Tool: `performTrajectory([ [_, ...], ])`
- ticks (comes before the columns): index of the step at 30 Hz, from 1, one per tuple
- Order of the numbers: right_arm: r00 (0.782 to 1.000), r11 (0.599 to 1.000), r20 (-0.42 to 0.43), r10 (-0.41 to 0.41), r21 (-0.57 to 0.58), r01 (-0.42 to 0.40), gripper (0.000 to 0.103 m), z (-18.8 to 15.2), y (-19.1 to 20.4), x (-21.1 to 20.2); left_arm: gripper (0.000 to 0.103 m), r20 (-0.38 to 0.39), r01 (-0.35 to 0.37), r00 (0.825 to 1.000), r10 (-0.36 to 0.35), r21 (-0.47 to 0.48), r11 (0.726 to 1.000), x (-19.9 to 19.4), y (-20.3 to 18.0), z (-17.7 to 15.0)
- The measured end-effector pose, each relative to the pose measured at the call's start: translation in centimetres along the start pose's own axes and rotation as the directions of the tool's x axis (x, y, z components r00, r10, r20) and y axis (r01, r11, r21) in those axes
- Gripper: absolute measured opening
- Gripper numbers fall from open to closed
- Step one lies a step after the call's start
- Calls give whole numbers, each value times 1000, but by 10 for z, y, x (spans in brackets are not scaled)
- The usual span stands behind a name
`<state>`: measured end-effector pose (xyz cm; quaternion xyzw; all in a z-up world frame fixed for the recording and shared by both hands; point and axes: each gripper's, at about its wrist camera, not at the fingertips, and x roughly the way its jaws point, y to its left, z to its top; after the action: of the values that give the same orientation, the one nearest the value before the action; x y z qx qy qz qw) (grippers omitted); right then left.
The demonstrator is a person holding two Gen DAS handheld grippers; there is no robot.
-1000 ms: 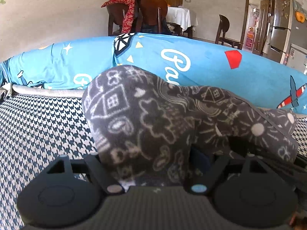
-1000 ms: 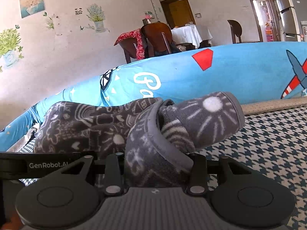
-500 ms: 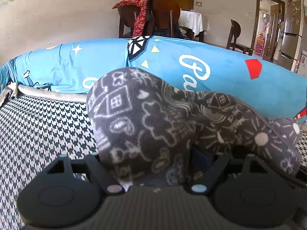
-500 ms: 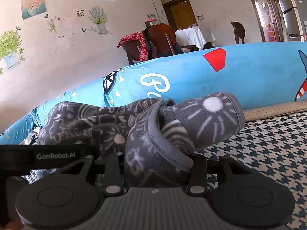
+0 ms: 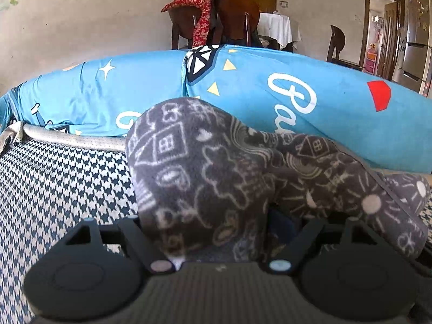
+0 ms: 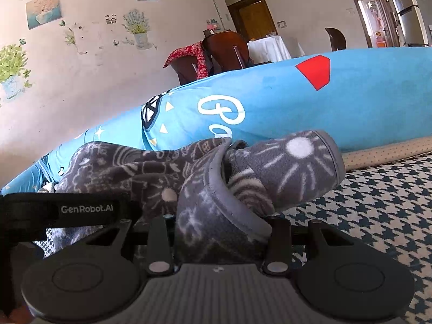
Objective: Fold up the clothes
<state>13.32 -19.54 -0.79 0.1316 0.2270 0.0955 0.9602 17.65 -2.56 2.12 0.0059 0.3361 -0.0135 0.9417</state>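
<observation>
Nearest each camera, a gripper pinches a thick bunch of the grey doodle-print fleece garment [image 5: 216, 183]: the left gripper [image 5: 216, 232] with its fingers set wide around a fat fold, the right gripper [image 6: 218, 232] with its fingers closer together on a hemmed edge. Over the last second both grips hold unchanged while the pair carries the garment forward and slightly lower over the houndstooth cover [image 5: 67, 183]. The blue printed bolster [image 5: 297, 97] behind looms larger, so the fold seems mid-carry.
</observation>
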Motion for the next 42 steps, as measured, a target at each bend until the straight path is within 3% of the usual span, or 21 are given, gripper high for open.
performTrajectory([
  [3, 1000, 1000, -18, -1, 17, 2, 41, -3, -4, 9, 83, -36, 0, 999, 0, -8, 1000, 14, 4, -2],
  [5, 999, 1000, -43, -12, 17, 13, 44, -6, -6, 13, 96, -46, -21, 999, 20, -9, 1000, 20, 6, -4],
  [7, 997, 1000, -68, -21, 16, 22, 50, -9, -7, 16, 101, -54, -51, 997, 51, -15, 999, 21, 9, -4],
  [11, 996, 1000, -94, -3, 14, 5, 58, -4, -11, 11, 101, -64, -23, 998, 17, -97, 995, 16, 25, 3],
  [15, 992, 999, -126, -6, 36, 10, 61, 1, -17, 0, 101, -21, -48, 999, 46, -115, 992, 2, 37, 10],
  [18, 991, 998, -119, -54, 32, 58, 68, 4, -20, -15, 102, -9, -61, 998, 60, -163, 985, -7, 49, 14],
  [21, 994, 996, -57, -94, 3, 94, 69, 12, -24, -33, 102, -25, -92, 996, 89, -182, 979, -4, 56, 15],
  [23, 994, 995, -14, -105, -1, 105, 67, 17, -26, -44, 102, -37, -113, 994, 107, -190, 975, 0, 59, 13],
  [25, 996, 996, 10, -85, -29, 85, 50, 20, -23, -51, 102, -44, -122, 992, 115, -201, 972, 3, 60, 12],
  [28, 1000, 996, 18, -20, -81, 22, 39, 20, -12, -54, 103, -44, -138, 990, 131, -206, 969, 6, 60, 11],
  [30, 999, 992, 11, 32, -121, -31, 37, 17, -4, -54, 103, -45, -143, 990, 137, -207, 968, 8, 60, 11],
  [36, 995, 975, -71, 74, -205, -87, 36, -1, 13, -33, 103, -81, -133, 990, 117, -239, 962, 22, 65, 8],
  [42, 990, 995, -132, 46, -83, -58, 35, -14, -5, -11, 103, -124, -106, 990, 73, -285, 953, 39, 76, 5],
])
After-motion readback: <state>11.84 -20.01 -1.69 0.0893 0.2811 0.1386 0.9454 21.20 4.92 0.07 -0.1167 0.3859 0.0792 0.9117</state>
